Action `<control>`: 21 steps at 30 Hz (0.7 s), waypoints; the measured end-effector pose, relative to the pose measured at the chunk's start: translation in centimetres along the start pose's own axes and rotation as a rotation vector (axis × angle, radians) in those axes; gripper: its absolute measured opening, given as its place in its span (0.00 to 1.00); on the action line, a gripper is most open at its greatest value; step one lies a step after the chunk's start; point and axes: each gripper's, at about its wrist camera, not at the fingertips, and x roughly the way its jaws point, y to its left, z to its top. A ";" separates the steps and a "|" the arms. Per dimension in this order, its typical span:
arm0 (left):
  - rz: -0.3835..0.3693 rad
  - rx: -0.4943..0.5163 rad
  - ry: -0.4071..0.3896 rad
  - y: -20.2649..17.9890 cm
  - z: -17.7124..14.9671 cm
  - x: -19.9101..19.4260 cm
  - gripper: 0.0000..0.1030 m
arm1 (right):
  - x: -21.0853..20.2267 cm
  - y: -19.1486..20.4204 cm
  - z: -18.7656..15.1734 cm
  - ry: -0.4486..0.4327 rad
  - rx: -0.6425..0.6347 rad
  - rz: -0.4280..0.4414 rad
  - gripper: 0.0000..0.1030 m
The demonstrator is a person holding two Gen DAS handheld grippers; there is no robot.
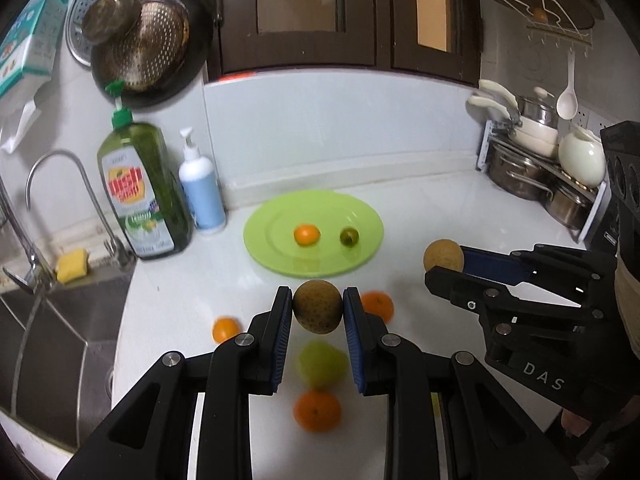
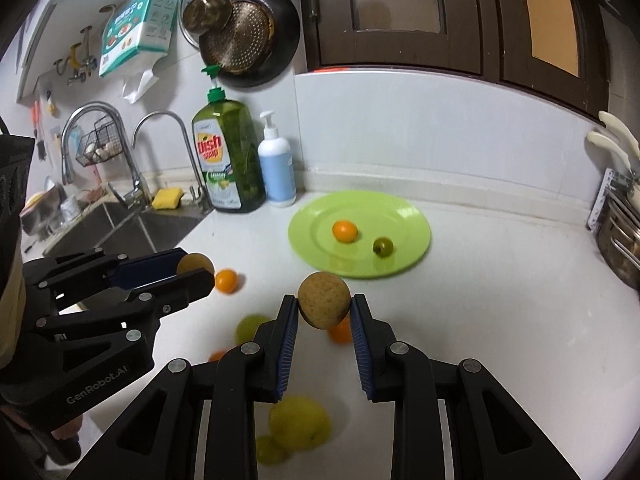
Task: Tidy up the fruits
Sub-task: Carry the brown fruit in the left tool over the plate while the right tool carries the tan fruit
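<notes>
Both grippers are carrying fruit above the white counter (image 1: 460,216), each facing the green plate (image 1: 314,236) that is sitting near the back wall. The left gripper (image 1: 318,306) is clamping a brown round fruit (image 1: 318,306) between its blue pads, squeezing it across its widest part so that it is not slipping out. The right gripper (image 2: 324,306) is pinching a second brown fruit (image 2: 324,306) the same way, and in the left wrist view it is reaching in from the right, its fruit hanging just off the plate's near-right edge. The plate is already holding a small orange fruit (image 1: 307,235) and a small dark green fruit (image 1: 349,236), lying apart from each other near the middle, which suggests it is serving as the collecting spot. Several pieces are waiting loose on the counter under the grippers: oranges (image 1: 317,410) and a yellow-green fruit (image 1: 322,364), all blurred. The dish soap bottle (image 1: 140,192) and the pump bottle (image 1: 202,196) are standing left of the plate, well out of the way, so both approaches are looking unobstructed.
</notes>
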 end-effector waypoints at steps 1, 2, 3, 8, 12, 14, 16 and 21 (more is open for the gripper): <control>-0.002 0.000 -0.004 0.3 0.4 0.2 0.26 | 0.3 -0.1 0.4 -0.005 0.003 0.000 0.27; -0.004 0.000 -0.007 0.4 0.8 0.5 0.26 | 0.5 -0.3 0.8 -0.010 0.004 0.000 0.27; -0.003 0.001 -0.011 0.6 1.3 0.8 0.26 | 0.8 -0.4 1.2 -0.013 0.005 -0.002 0.27; -0.004 0.006 -0.022 1.5 3.3 2.7 0.26 | 2.7 -1.1 3.3 -0.021 0.011 -0.005 0.27; -0.009 0.005 -0.014 2.4 5.0 5.0 0.26 | 4.6 -1.8 4.8 -0.015 0.017 -0.004 0.27; -0.004 0.005 -0.008 2.8 5.8 6.3 0.26 | 5.9 -2.3 5.6 -0.007 0.018 -0.012 0.27; -0.006 0.007 0.002 3.2 6.5 7.7 0.26 | 7.3 -2.8 6.4 0.005 0.019 -0.018 0.27; -0.013 0.012 0.035 4.2 8.1 11.6 0.26 | 10.4 -3.9 7.7 0.032 0.025 -0.027 0.27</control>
